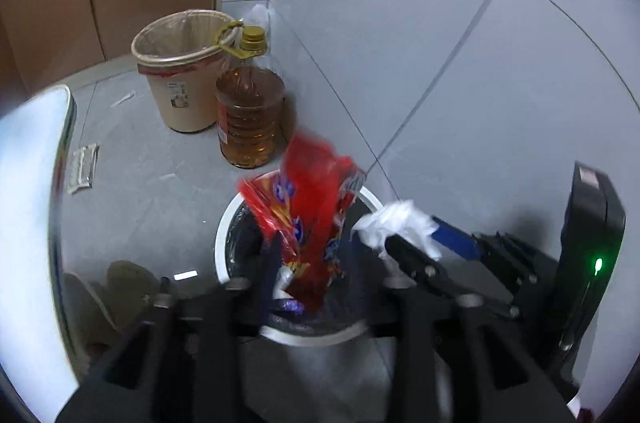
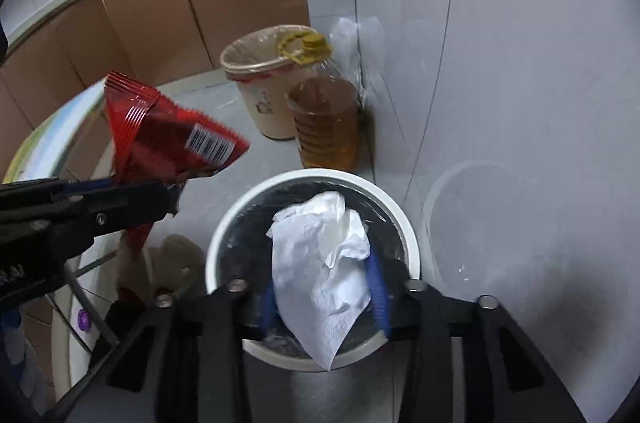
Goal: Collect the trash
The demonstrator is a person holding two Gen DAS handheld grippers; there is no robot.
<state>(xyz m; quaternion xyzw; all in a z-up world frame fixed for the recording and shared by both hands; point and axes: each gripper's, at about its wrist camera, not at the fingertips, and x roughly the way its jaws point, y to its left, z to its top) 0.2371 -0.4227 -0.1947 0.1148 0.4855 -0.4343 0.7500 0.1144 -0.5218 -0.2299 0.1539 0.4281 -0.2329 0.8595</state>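
A white-rimmed trash bin [image 1: 224, 223] with a black liner stands on the floor by the tiled wall. My left gripper [image 1: 312, 247] hangs over it, jaws apart, with a red snack wrapper [image 1: 312, 191] loose and blurred between the fingers. My right gripper [image 2: 322, 279] is also over the bin [image 2: 400, 219], its blue pads spread on either side of a crumpled white tissue [image 2: 324, 263] that sits between them. The right wrist view shows the left gripper [image 2: 172, 199] at the left with the red wrapper [image 2: 168, 139] sticking up. The left wrist view shows the right gripper [image 1: 420, 235] beside the tissue [image 1: 396, 219].
A beige lined bin [image 1: 180, 63] and a large oil bottle [image 1: 250, 111] stand in the corner behind. A tabletop edge [image 1: 32, 183] runs along the left. A flat wrapper [image 1: 82, 167] and slippers [image 1: 128, 279] lie on the floor. Brown cabinets [image 2: 180, 3] line the back.
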